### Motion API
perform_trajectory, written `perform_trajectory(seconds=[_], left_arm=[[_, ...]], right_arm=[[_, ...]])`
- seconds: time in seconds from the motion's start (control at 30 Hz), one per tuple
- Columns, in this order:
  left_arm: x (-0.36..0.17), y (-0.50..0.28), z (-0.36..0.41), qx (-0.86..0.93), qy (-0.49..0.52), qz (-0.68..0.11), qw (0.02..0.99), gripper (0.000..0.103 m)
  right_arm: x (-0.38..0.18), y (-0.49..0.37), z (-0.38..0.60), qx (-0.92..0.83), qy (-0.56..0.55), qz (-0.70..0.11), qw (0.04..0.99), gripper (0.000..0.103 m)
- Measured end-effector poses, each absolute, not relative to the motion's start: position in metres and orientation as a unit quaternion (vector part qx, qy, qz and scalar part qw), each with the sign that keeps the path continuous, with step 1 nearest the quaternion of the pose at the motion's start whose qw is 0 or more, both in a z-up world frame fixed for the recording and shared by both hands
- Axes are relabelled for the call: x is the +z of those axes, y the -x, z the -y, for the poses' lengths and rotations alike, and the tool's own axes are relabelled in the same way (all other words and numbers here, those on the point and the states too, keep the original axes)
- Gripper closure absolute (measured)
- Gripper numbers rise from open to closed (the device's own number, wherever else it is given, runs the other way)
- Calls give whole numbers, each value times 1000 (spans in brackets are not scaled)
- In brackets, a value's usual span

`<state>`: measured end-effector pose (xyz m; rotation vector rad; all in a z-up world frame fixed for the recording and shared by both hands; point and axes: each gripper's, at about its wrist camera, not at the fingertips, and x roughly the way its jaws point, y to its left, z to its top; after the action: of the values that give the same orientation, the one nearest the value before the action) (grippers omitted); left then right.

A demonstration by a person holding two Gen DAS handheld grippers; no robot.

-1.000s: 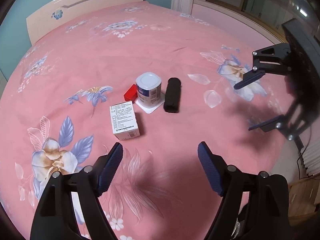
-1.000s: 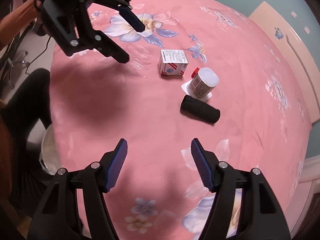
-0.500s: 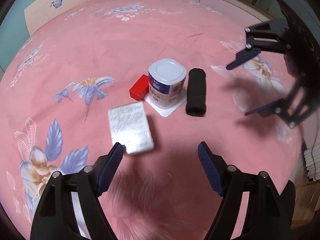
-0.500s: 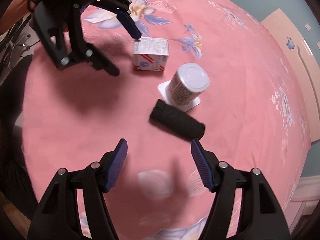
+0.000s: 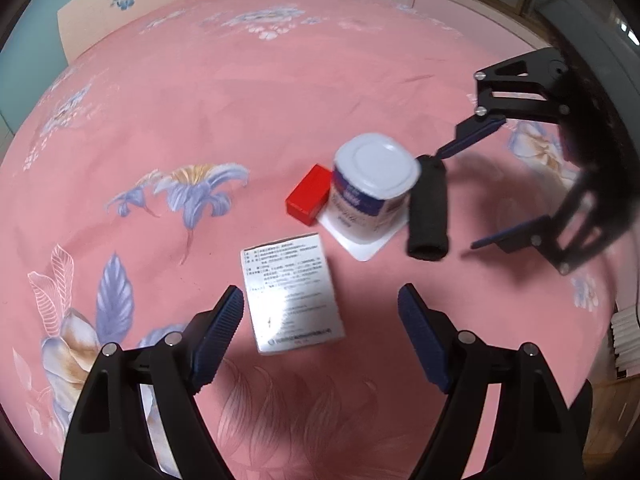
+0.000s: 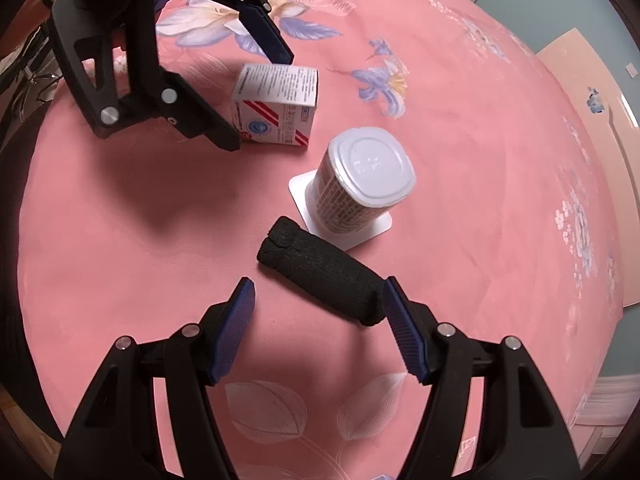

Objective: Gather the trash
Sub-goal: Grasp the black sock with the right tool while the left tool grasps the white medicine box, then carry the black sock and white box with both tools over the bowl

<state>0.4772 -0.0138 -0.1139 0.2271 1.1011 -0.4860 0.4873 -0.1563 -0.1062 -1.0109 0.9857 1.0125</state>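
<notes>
Here, pink floral bedspread (image 5: 280, 92) carries all the trash, clustered near its middle. White printed cardboard box (image 5: 291, 292) lies flat between the left gripper (image 5: 320, 312) pads, nearer the left pad; jaws apart, gripping nothing. White lidded tub (image 6: 362, 184) stands beside it. Black foam cylinder (image 6: 320, 270) lies slantwise across the right gripper (image 6: 316, 312), far end beside the right pad; jaws apart, empty. Small red box (image 5: 309, 194) sits behind the tub.

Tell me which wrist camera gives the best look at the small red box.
The left wrist view. There the red box lies in plain sight on the pink bedspread, close beside the white can. In the right wrist view it does not show; the white can apparently hides it.
</notes>
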Motion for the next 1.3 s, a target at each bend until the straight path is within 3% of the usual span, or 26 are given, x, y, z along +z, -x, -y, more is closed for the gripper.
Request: perform_trajectory(seconds=[0.43,0.63,0.73,0.83,1.3], left_arm=[[-134,-494,28,-222,-115,-530,810,22],[-144,-500,29,-211,-107,-541,807,39],[-147,-502,30,-210,-104,-545,805,43],[-148,-501,32,-211,-106,-546,804,57],[-146,-490,32,-222,-119,-545,800,58]], right_arm=[[-124,-500,150,449,443,-436,642,37],[-130,-499,149,449,450,-431,641,37],[-134,-500,148,449,454,-428,639,37],[-135,-501,150,448,451,-427,643,41],[-128,-502,139,463,436,-450,627,48]])
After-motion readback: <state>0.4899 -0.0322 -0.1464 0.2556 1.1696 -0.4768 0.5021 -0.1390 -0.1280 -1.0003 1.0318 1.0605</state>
